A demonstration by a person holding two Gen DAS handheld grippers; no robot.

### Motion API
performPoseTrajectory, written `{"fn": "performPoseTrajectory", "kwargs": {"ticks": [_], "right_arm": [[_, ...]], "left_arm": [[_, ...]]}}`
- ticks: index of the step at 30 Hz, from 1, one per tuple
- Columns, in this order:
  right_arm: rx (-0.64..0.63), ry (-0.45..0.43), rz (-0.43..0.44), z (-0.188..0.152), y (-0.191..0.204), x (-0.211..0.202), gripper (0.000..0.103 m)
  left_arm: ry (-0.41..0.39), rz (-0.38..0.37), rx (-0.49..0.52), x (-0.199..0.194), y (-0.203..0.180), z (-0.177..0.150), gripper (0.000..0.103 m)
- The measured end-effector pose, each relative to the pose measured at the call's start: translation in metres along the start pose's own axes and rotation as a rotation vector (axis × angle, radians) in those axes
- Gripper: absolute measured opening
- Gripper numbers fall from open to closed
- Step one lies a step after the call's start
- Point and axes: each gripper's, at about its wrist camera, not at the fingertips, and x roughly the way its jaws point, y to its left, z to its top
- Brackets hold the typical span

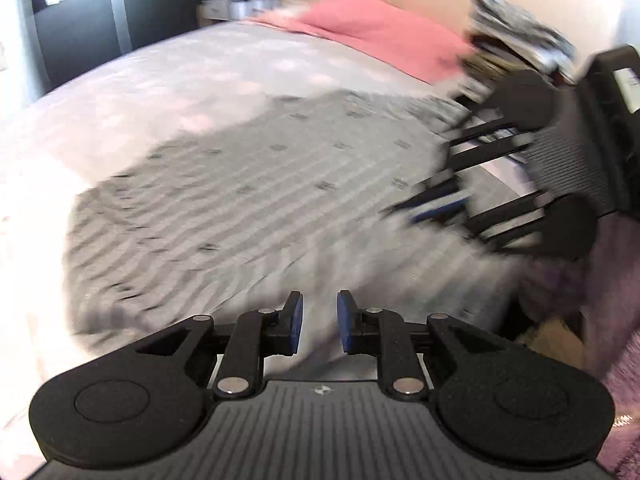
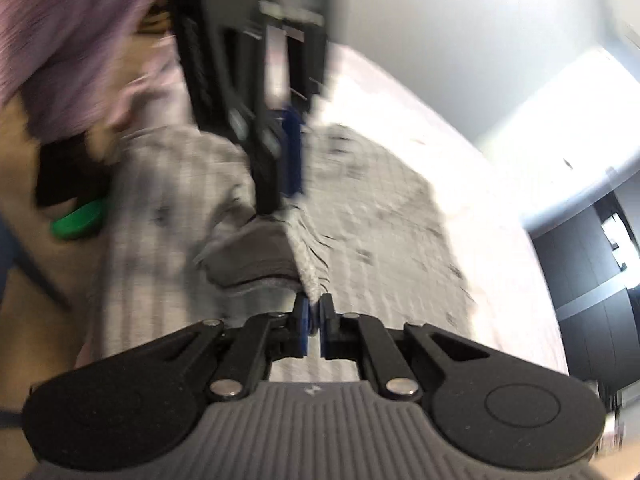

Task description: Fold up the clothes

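Note:
A grey patterned garment (image 1: 256, 184) lies spread on the bed (image 1: 120, 92). My left gripper (image 1: 319, 320) is open over its near edge, with nothing between the blue pads (image 1: 295, 320). In the right wrist view my right gripper (image 2: 315, 318) is shut on a bunched fold of the grey garment (image 2: 308, 264). The left gripper (image 2: 280, 160) shows there above the cloth, blurred. The right gripper (image 1: 440, 204) shows blurred at the right of the left wrist view.
A pink cloth (image 1: 372, 32) and a stack of patterned folded items (image 1: 520, 32) lie at the far end of the bed. A green object (image 2: 78, 220) lies on the floor by the bed. Dark cabinets (image 1: 80, 20) stand beyond. My purple sleeve (image 2: 68, 40) is close.

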Motion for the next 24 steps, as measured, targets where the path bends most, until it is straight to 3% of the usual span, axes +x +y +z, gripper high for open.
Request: {"fn": "performPoseTrajectory", "kwargs": {"ticks": [4, 8, 11, 14, 18, 20, 24], "right_arm": [[0.203, 0.021, -0.104, -0.027, -0.039, -0.021, 0.006], [0.342, 0.104, -0.190, -0.057, -0.065, -0.032, 0.006], [0.419, 0.217, -0.229, -0.073, -0.074, -0.032, 0.006], [0.481, 0.330, -0.248, -0.093, -0.079, -0.023, 0.006], [0.508, 0.457, -0.252, -0.110, -0.070, -0.004, 0.006], [0.506, 0.523, -0.270, -0.117, -0.065, -0.001, 0.006], [0.565, 0.500, -0.263, -0.126, -0.067, -0.004, 0.007]], "left_arm": [[0.039, 0.152, -0.084, 0.000, 0.035, -0.002, 0.017], [0.113, 0.233, -0.142, 0.020, 0.060, -0.011, 0.017], [0.151, 0.256, -0.133, 0.036, 0.064, -0.016, 0.018], [0.162, 0.259, -0.080, 0.050, 0.060, -0.014, 0.026], [0.152, 0.317, 0.019, 0.062, 0.053, -0.013, 0.029], [0.163, 0.341, -0.002, 0.075, 0.060, -0.012, 0.029], [0.184, 0.361, -0.078, 0.093, 0.076, -0.007, 0.029]]}}
